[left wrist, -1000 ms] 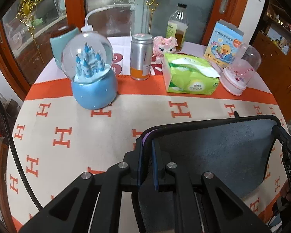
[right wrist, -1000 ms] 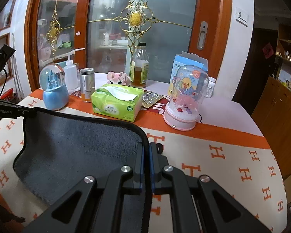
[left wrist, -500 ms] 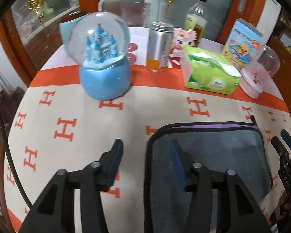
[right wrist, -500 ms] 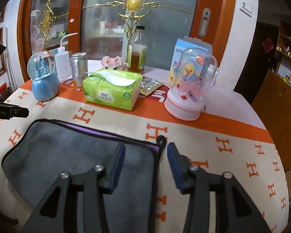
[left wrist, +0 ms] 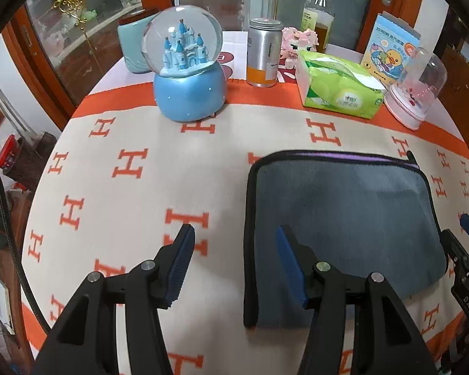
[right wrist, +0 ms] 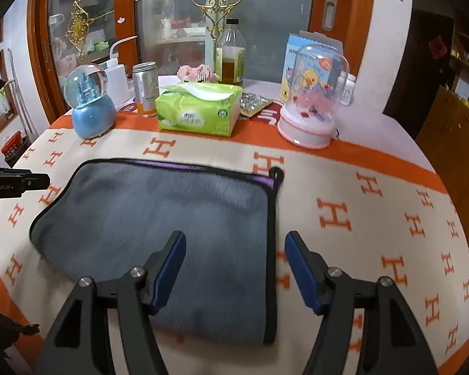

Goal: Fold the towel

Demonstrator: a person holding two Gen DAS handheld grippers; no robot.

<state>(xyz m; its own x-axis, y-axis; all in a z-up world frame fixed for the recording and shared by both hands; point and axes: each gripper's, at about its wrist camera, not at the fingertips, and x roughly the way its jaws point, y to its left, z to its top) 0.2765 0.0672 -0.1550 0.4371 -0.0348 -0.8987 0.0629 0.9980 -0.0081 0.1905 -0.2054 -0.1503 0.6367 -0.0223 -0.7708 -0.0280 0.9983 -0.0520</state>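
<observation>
A grey towel with black trim lies folded flat on the orange-and-cream tablecloth; a purple layer shows along its far edge. It also shows in the right wrist view. My left gripper is open and empty, straddling the towel's left edge a little above it. My right gripper is open and empty over the towel's right edge. The right gripper's tip shows at the right of the left wrist view.
Along the far side stand a blue snow globe, a metal can, a green tissue pack, a pink dome, a bottle and a blue carton. Glass doors lie behind.
Both grippers let go of the towel's raised edge and opened. The towel dropped flat, folded over. Both grippers drew back and up from it.
</observation>
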